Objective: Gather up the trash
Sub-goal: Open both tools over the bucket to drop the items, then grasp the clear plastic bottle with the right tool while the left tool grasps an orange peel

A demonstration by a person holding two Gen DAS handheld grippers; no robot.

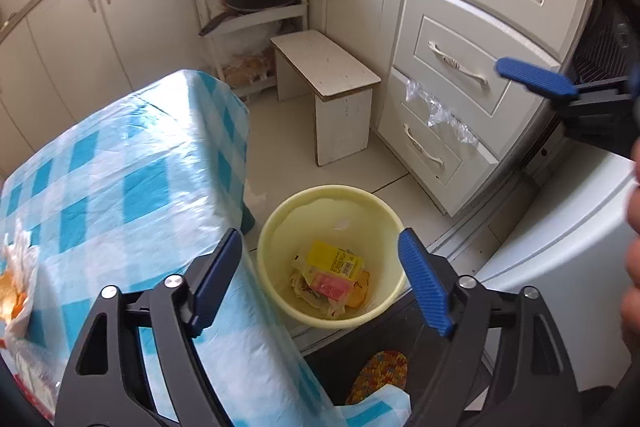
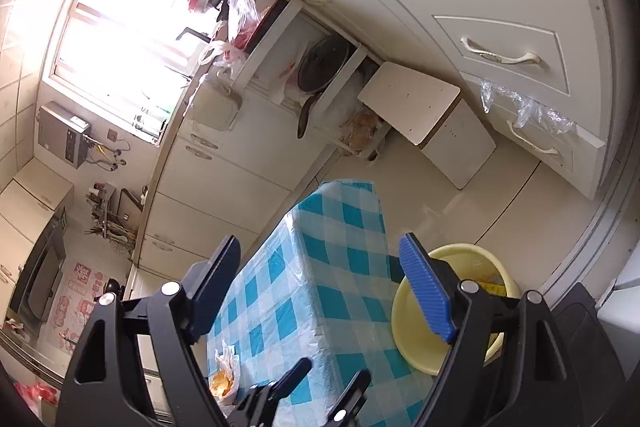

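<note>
A pale yellow trash bin (image 1: 280,227) stands on the floor beside the table; it also shows in the right wrist view (image 2: 408,323). Inside lie a yellow carton (image 1: 334,261), a pink packet and crumpled wrappers. My left gripper (image 1: 320,279) is open and empty, held above the bin. My right gripper (image 2: 320,287) is open and empty, high above the table; it shows in the left wrist view (image 1: 516,7) at the upper right. A plastic bag with orange peel (image 1: 14,283) lies on the table's left edge, also in the right wrist view (image 2: 225,375).
The table has a blue-and-white checked cloth (image 1: 120,163). A white stool (image 1: 328,87) stands by a drawer unit (image 1: 472,67) with plastic film caught in a drawer. A corner shelf (image 1: 252,7) holds pans. A white appliance (image 1: 560,247) is at right.
</note>
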